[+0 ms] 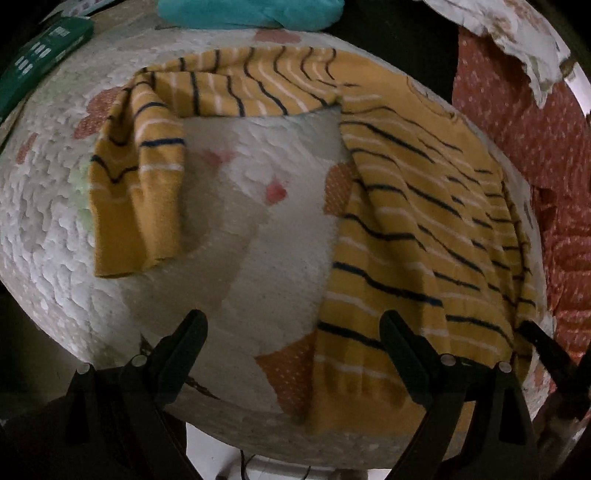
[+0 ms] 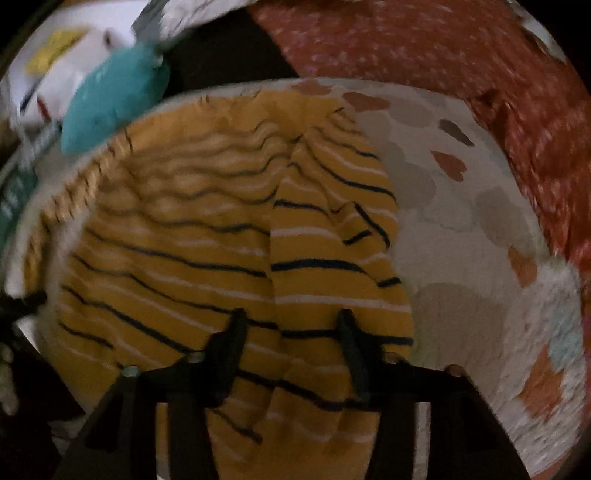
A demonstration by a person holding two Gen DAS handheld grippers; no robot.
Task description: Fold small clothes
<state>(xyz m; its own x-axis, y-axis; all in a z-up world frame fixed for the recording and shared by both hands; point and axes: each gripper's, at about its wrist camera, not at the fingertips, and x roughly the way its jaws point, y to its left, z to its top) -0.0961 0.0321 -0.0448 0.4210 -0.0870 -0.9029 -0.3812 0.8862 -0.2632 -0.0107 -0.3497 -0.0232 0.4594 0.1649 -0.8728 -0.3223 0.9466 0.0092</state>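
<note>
A small mustard-yellow sweater (image 1: 417, 236) with navy and white stripes lies on a white quilted pad (image 1: 258, 236). Its left sleeve (image 1: 136, 192) hangs down at the left. My left gripper (image 1: 295, 332) is open, its right finger (image 1: 402, 343) over the sweater's lower hem and its left finger (image 1: 184, 339) over bare pad. In the right wrist view the sweater (image 2: 177, 258) has its right sleeve (image 2: 332, 266) folded over the body. My right gripper (image 2: 291, 325) is open above that sleeve's cuff.
A teal cloth (image 1: 251, 13) lies at the pad's far edge, also in the right wrist view (image 2: 110, 107). A rust-red dotted fabric (image 1: 535, 147) lies to the right. A green box (image 1: 40, 62) sits at the far left. The right gripper's finger (image 1: 550, 350) shows at the left view's edge.
</note>
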